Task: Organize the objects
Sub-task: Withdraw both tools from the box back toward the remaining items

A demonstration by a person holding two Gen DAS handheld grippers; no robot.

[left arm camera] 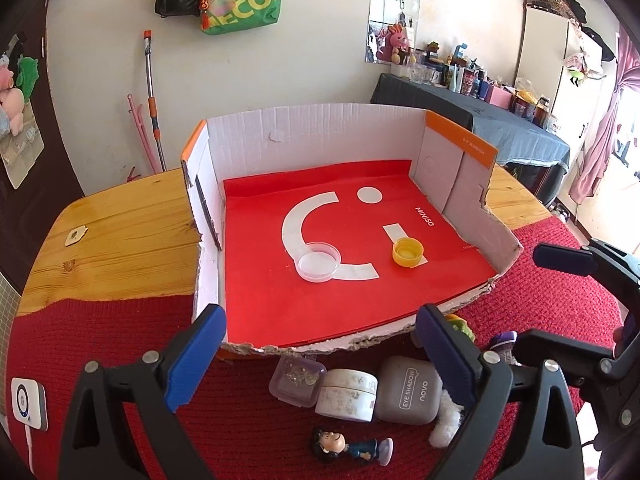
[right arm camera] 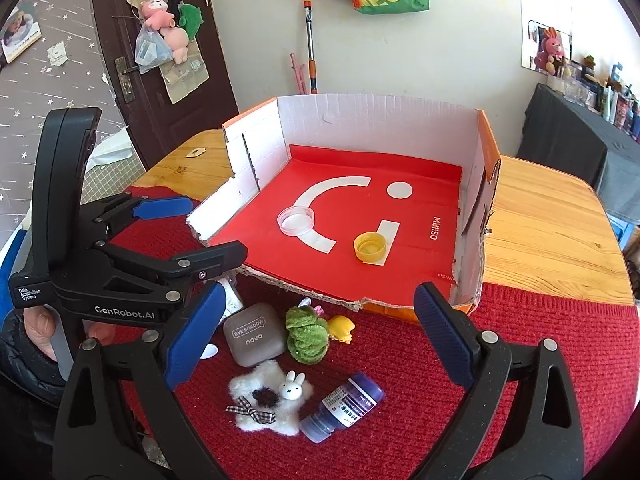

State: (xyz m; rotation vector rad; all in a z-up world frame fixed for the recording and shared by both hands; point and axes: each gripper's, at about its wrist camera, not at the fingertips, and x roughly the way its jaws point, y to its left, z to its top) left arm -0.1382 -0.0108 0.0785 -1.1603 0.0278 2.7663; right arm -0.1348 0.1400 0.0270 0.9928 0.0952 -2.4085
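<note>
- Left gripper [left arm camera: 320,352]: blue-padded fingers [left arm camera: 196,356] spread wide, nothing between them, touching nothing; they hang over the red knit cloth [left arm camera: 120,328] just short of the box's torn front edge
- Right gripper [right arm camera: 316,340]: fingers [right arm camera: 440,336] likewise wide apart and empty, over the same cloth
- In the right wrist view a hand [right arm camera: 42,328] grips the left tool's handle, mostly cut off at the frame edge
- Nearest, on the cloth: a small figurine [left arm camera: 348,446] lying on its side, a fluffy white star with a rabbit head [right arm camera: 272,400], a purple bottle [right arm camera: 344,406] on its side
- Next: a clear lidded box [left arm camera: 298,380], a white jar [left arm camera: 348,394] and a grey eye shadow case [left arm camera: 410,390] in a touching row; the left gripper's finger hides the case's right edge
- A green woolly thing [right arm camera: 306,334] and a yellow piece [right arm camera: 340,328] just beside it; what they are is hard to tell
- Farther, inside the cardboard box [left arm camera: 312,128] on its red liner: a clear round lid [left arm camera: 319,261] and a yellow cap [left arm camera: 407,252], apart from each other
- The box stands on a wooden table [left arm camera: 120,232]
</note>
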